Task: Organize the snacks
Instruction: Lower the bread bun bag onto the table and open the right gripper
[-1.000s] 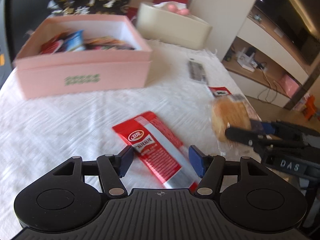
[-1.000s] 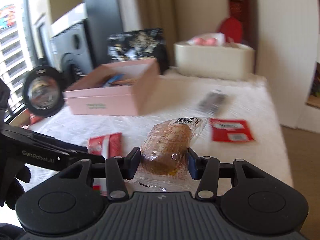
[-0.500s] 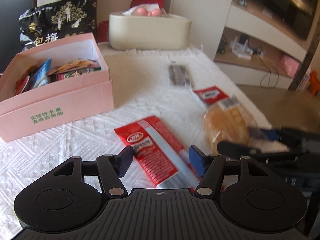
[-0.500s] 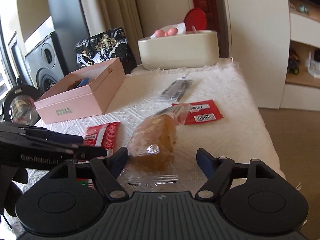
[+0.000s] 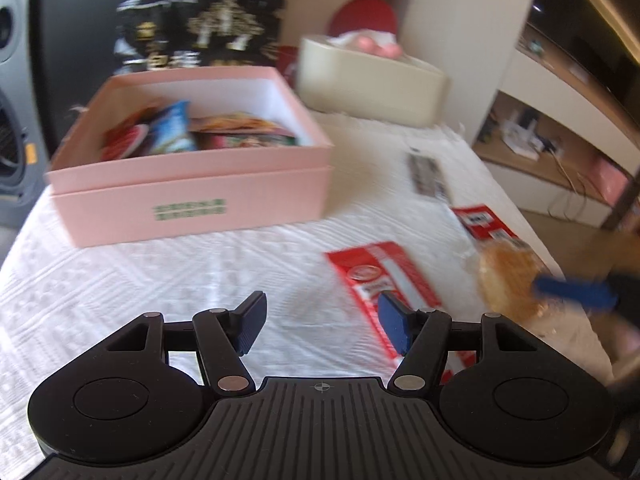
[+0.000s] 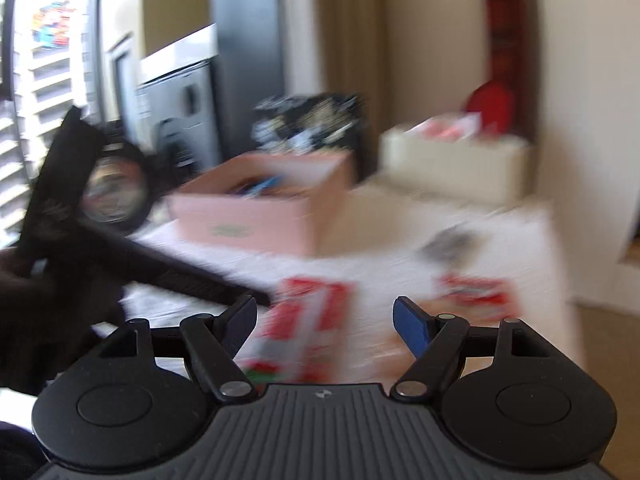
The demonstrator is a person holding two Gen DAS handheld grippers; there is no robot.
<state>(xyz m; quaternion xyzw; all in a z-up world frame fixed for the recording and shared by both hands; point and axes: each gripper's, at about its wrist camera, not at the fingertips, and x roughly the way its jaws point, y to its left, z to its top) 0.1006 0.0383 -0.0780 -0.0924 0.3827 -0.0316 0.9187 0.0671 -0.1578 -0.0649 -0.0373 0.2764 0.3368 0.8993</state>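
A pink box [image 5: 192, 184] holding several snack packets stands on the white tablecloth; it also shows blurred in the right wrist view [image 6: 256, 216]. A long red packet [image 5: 384, 280] lies right of my left gripper [image 5: 320, 320], which is open and empty above bare cloth. A wrapped bread bun [image 5: 508, 280] lies at the right edge, with a blue fingertip of the right gripper beside it. My right gripper [image 6: 324, 320] is open and empty, above the red packet [image 6: 308, 328]. A small red packet [image 5: 484, 220] and a dark packet [image 5: 428, 172] lie farther back.
A cream tub [image 5: 372, 80] and a black snack bag [image 5: 200, 32] stand behind the pink box. The table's right edge drops to the floor by shelving [image 5: 560, 120]. A speaker [image 5: 16, 120] stands at the left.
My right gripper opened and let go of the bread bun, then swung left over the red packet. My left gripper moved left, off the red packet, staying open.
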